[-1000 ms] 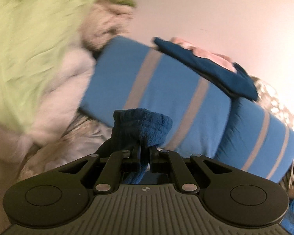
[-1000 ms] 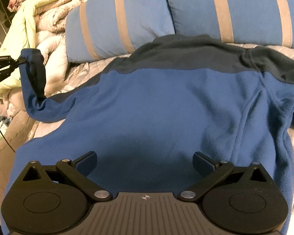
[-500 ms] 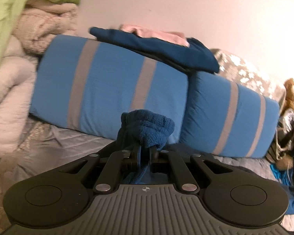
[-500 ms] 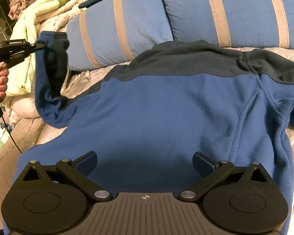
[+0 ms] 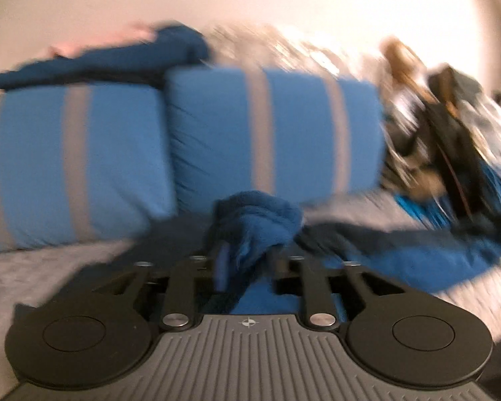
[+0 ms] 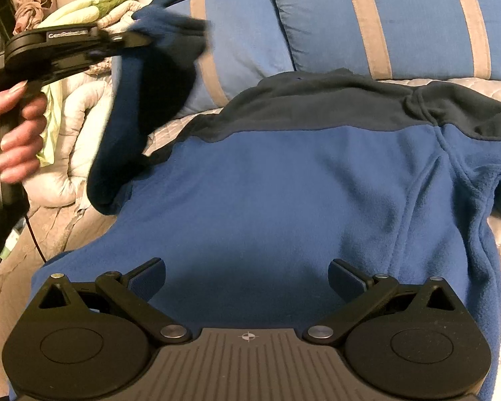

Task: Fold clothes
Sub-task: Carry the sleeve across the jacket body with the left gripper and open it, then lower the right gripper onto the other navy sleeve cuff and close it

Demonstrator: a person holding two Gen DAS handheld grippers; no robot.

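1. A blue fleece jacket with a dark navy yoke lies spread flat on the bed, straight ahead of the right tongs and passing beneath them.
2. Its sleeve is lifted off the bed, up and to the left of the right tongs, with the cuff bunched between the fingers of the left tongs.
3. The left tongs' jaws are opening; the cuff sits in the gap between them, and the blurred view leaves it unclear whether the pads press on it.
4. The right tongs stand wide open, with nothing between the fingers and only the jacket's body below them.
5. A person's hand grips the handle of the left tongs.
6. Beyond both tongs, two blue pillows with grey stripes lean at the head of the bed.
7. Folded dark blue clothes rest on top of the pillows.
8. Left of the lifted sleeve, pale blankets are piled up.
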